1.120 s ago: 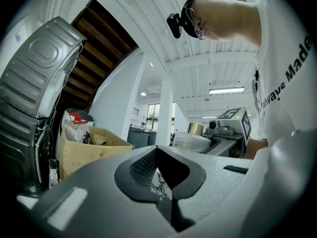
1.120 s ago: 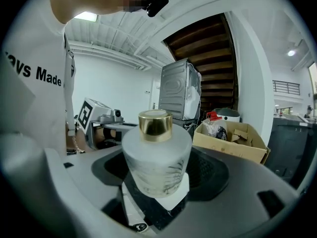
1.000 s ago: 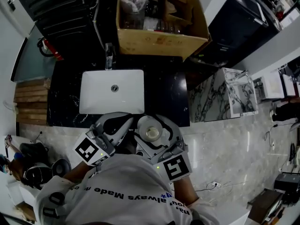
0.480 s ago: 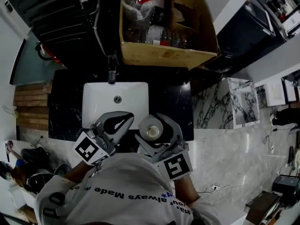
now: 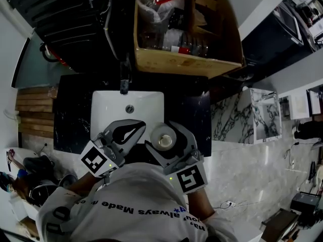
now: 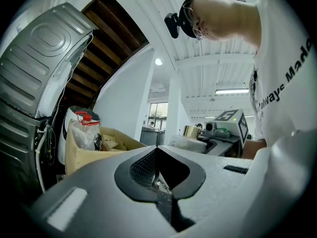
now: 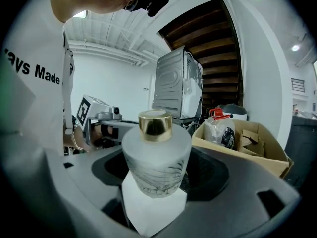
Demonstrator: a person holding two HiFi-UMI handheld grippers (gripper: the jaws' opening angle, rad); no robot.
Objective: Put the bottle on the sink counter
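Observation:
The bottle [image 5: 163, 137] [image 7: 156, 160] is a squat frosted glass one with a gold cap. My right gripper [image 5: 164, 138] [image 7: 157, 182] is shut on it and holds it upright, just over the front edge of the black sink counter [image 5: 184, 110]. The white basin [image 5: 127, 114] is sunk in that counter, with the faucet [image 5: 124, 78] behind it. My left gripper [image 5: 132, 130] [image 6: 158, 175] is beside the right one, over the basin's near rim. Its jaws are shut with nothing between them.
A cardboard box [image 5: 186, 59] with plastic bottles and card scraps stands behind the sink. A marble block [image 5: 242, 116] adjoins the counter on the right, and wooden slats [image 5: 32, 114] lie to the left. A grey metal appliance [image 7: 178, 86] rises further back.
The sink, counter and box have slid lower and nearer in the head view. Both grippers now reach over the counter's front edge. The bottle stays in the right gripper.

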